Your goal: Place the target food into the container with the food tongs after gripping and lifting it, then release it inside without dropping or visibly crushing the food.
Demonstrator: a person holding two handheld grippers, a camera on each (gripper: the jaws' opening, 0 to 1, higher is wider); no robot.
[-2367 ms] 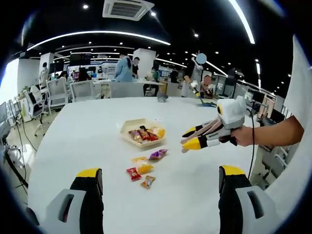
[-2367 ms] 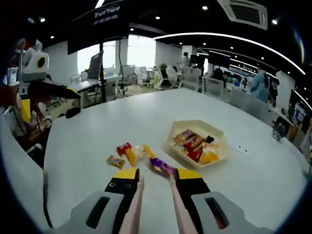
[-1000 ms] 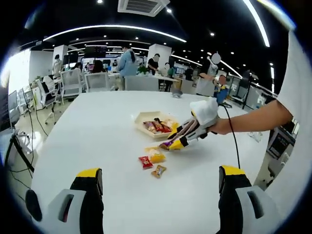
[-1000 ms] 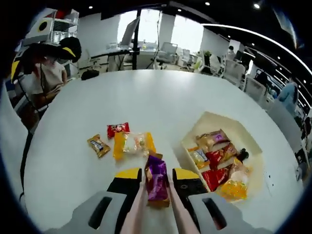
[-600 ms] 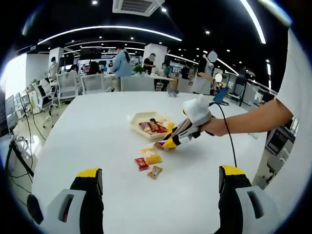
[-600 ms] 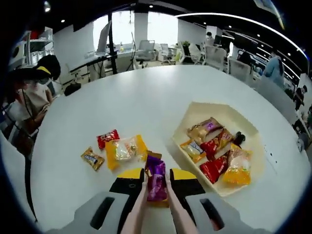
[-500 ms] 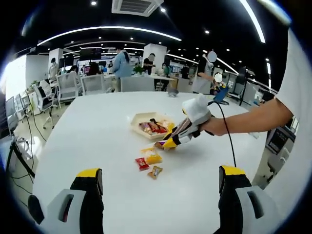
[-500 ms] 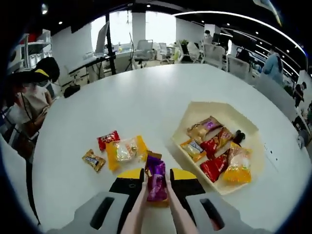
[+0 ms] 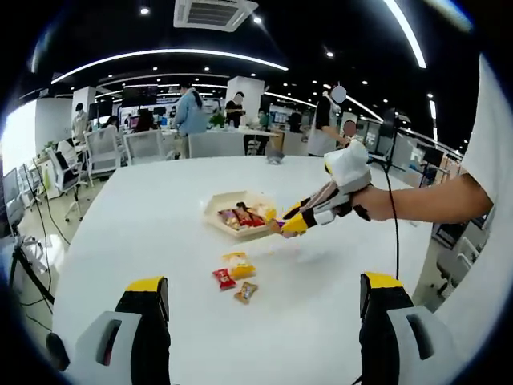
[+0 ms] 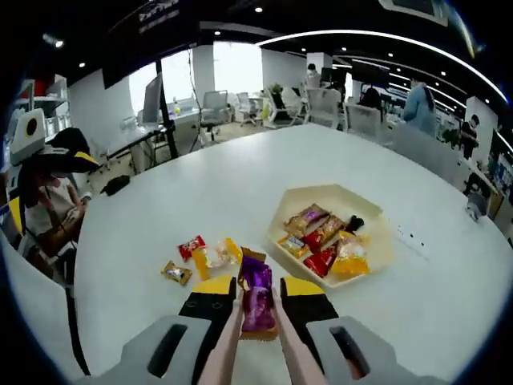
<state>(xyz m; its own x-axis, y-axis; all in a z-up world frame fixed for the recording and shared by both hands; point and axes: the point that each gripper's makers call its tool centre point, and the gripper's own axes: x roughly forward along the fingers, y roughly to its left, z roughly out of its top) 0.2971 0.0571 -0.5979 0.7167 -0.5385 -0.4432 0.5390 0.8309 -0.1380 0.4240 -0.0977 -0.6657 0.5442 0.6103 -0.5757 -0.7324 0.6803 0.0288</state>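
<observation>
A purple snack packet (image 10: 258, 309) hangs above the white table (image 10: 240, 184), pinched between the tan food tongs (image 10: 221, 351). My right gripper (image 10: 257, 285) is shut on those tongs. In the left gripper view the right gripper (image 9: 295, 224), held by a hand, hovers at the near right edge of the cream container (image 9: 210, 210). That container (image 10: 377, 241) holds several wrapped snacks. My left gripper (image 9: 264, 290) stands wide open with nothing between its jaws, well back from the snacks.
A yellow packet (image 10: 215, 255), a red packet (image 10: 191, 245) and a brown packet (image 10: 176, 273) lie on the table left of the container. The left gripper (image 10: 50, 156) shows at the far left. Office chairs, desks and people stand beyond the table.
My right gripper has risen off the table with the purple packet in the tongs and moved toward the container. The left gripper stays open.
</observation>
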